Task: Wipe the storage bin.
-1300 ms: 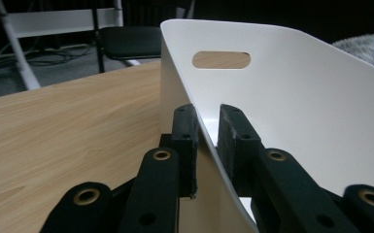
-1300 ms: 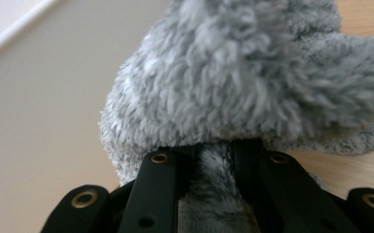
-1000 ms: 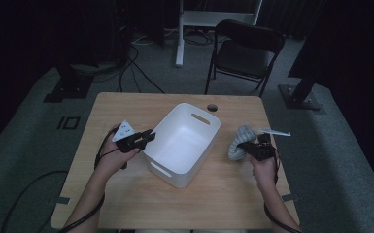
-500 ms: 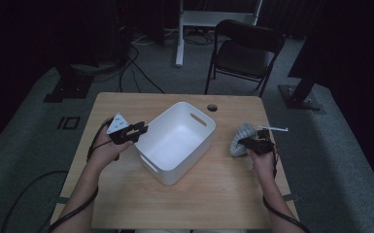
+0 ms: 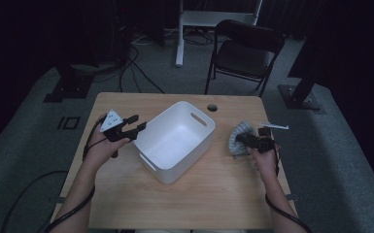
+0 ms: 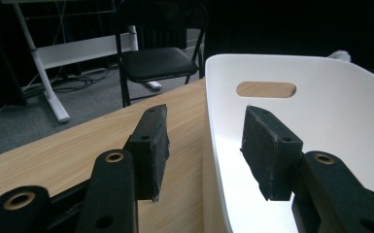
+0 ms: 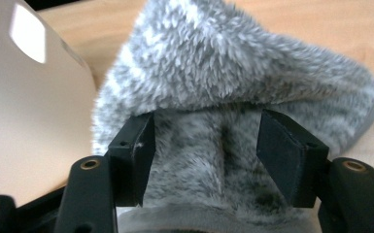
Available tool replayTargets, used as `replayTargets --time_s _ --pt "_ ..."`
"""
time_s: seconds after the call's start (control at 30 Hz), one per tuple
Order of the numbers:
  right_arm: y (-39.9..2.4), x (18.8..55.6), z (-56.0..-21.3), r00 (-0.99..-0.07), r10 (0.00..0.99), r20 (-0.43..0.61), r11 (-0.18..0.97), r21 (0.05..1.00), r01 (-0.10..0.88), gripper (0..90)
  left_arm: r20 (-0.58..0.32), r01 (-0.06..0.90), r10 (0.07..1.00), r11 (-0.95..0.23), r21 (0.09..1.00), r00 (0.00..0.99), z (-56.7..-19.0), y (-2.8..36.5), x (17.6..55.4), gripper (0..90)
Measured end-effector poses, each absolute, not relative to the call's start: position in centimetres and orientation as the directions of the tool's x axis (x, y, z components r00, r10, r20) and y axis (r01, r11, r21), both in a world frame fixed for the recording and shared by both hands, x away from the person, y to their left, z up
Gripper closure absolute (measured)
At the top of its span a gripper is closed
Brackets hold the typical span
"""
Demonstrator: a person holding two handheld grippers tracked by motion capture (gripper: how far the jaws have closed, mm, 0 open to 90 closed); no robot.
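My left hand-held gripper (image 6: 204, 150) just opened, jaws straddling the white bin's (image 5: 175, 141) rim mid-bench without pinching it. My right hand-held gripper (image 7: 206, 155) just opened too, the fuzzy grey slipper (image 7: 233, 82) loose between its jaws near the bench's right edge.

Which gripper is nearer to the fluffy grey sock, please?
Right. The right gripper has its open jaws around the sock; the left gripper is across the white bin, at its far rim.
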State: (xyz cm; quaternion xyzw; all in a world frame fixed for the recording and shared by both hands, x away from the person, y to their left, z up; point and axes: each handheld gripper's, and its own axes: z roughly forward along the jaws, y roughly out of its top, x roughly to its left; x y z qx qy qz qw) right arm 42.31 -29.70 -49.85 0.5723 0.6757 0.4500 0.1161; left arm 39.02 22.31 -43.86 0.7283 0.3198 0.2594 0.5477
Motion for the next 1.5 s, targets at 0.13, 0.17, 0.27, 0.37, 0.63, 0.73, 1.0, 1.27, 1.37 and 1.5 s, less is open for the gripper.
replayTargets --time_s 0.13,0.17,0.27,0.37,0.63,0.73,1.0,1.27,1.37,1.5 --pt "-29.4 41.9 -48.7 -0.355 0.87 0.341 -0.046 0.774 0.632 29.2 0.038 0.173 0.756 -0.198 0.965 0.654 -43.4 22.7 38.4 49.3" --pt "-29.3 41.8 -48.5 -0.375 0.862 0.342 -0.037 0.779 0.625 26.8 0.038 0.169 0.756 -0.195 0.966 0.653 -43.3 22.9 38.2 48.2" --pt "-29.1 41.6 -48.3 -0.406 0.842 0.356 -0.025 0.777 0.629 20.6 0.041 0.167 0.759 -0.195 0.967 0.65 -43.0 23.3 37.7 44.9" --pt "-28.7 41.3 -48.4 -0.435 0.836 0.335 0.016 0.777 0.629 20.4 0.04 0.179 0.769 -0.199 0.964 0.639 -42.9 23.6 37.2 44.7" --pt "-28.5 40.1 -49.6 -0.447 0.84 0.307 0.04 0.787 0.615 17.1 0.009 0.22 0.779 -0.188 0.957 0.627 -44.2 24.8 35.9 37.8" --pt "-28.7 39.6 -49.9 -0.442 0.847 0.295 0.042 0.792 0.609 16.3 -0.017 0.238 0.78 -0.169 0.956 0.626 -45.1 25.3 35.5 37.7" --pt "-29.3 38.4 -51.0 -0.436 0.85 0.297 0.041 0.787 0.616 14.9 -0.061 0.237 0.793 -0.107 0.966 0.606 -45.7 26.7 33.9 35.2" --pt "-29.4 37.3 -51.6 -0.446 0.852 0.276 0.065 0.789 0.611 14.2 -0.071 0.247 0.806 -0.095 0.964 0.587 -46.4 28.1 32.4 34.7" --pt "-29.4 36.8 -51.7 -0.454 0.852 0.26 0.081 0.792 0.606 14.1 -0.082 0.263 0.817 -0.088 0.961 0.57 -47.0 28.5 32.0 31.1" --pt "-29.5 36.2 -52.0 -0.449 0.856 0.255 0.082 0.792 0.605 14.1 -0.084 0.285 0.827 -0.095 0.954 0.556 -47.9 28.8 31.7 28.7"
